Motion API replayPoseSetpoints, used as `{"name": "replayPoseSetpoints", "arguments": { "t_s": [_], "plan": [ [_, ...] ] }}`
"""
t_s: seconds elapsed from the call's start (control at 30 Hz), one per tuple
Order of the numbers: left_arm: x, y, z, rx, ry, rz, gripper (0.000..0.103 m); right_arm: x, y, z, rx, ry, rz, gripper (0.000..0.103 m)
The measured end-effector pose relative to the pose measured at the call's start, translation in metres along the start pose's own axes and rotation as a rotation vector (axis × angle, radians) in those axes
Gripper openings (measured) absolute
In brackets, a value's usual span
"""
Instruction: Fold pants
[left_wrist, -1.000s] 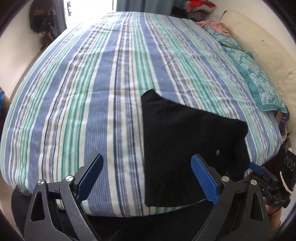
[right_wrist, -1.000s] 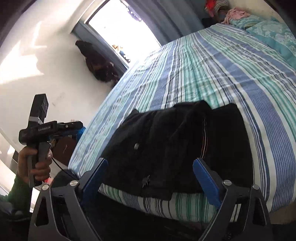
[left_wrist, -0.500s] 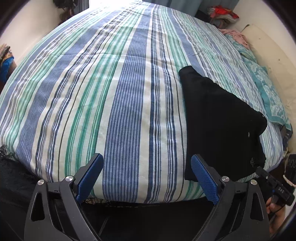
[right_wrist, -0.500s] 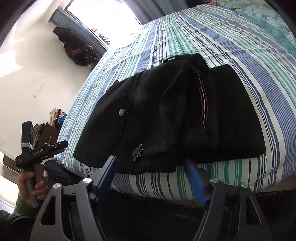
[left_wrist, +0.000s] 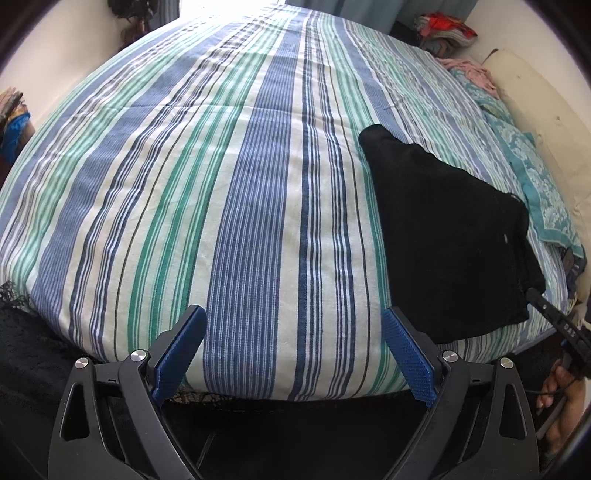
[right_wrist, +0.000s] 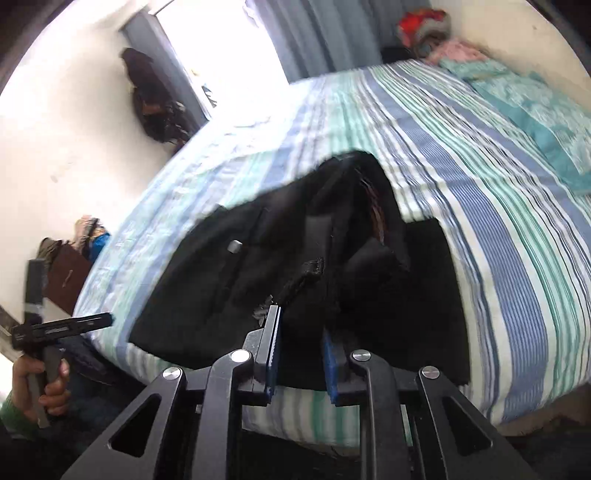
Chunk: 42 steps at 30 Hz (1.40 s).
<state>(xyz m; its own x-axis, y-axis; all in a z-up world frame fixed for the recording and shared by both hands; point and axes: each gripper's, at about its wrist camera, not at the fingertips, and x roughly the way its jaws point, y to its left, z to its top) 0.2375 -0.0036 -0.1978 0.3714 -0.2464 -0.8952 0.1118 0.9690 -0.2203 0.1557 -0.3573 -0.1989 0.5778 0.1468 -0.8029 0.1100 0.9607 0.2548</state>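
Home bedroom, striped bed (left_wrist: 258, 192), curtained window (right_wrist: 229, 48)

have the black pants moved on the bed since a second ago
Yes. In the right wrist view the black pants now bulge up off the striped bedsheet where they lay flat, their near edge lifted between the closing right claw pads.

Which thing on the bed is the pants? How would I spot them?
Find the big bed with blue, green and white stripes. Near its front edge lies a dark bundle, the black pants. Everything else there is pale or turquoise; the pants alone are black, with a small silver button.
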Motion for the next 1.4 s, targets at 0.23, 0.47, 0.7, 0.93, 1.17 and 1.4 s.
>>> {"name": "replayPoseSetpoints", "arguments": {
  "t_s": [0.23,0.47,0.7,0.93,1.17,1.4],
  "plan": [
    [0.007,0.005,-0.006,-0.002,0.006,0.015,0.096,-0.018,-0.053,0.009,0.144,0.014,0.100,0.052],
    [0.009,0.007,-0.008,-0.013,0.009,0.011,0.096,-0.001,-0.069,0.049,0.054,0.069,0.237,0.053],
    [0.006,0.016,-0.012,-0.034,0.010,0.024,0.096,0.062,-0.030,0.056,-0.312,0.345,0.139,0.049],
    [0.015,0.018,-0.014,-0.045,0.040,0.027,0.096,0.056,-0.036,0.053,-0.312,0.305,0.129,0.050],
    [0.013,0.012,-0.012,-0.021,0.026,0.033,0.096,0.057,-0.042,0.049,-0.258,0.379,0.244,0.074],
    [0.018,0.014,-0.013,-0.027,0.037,0.042,0.096,0.063,-0.056,0.050,-0.212,0.379,0.324,0.075]
  ]
}}
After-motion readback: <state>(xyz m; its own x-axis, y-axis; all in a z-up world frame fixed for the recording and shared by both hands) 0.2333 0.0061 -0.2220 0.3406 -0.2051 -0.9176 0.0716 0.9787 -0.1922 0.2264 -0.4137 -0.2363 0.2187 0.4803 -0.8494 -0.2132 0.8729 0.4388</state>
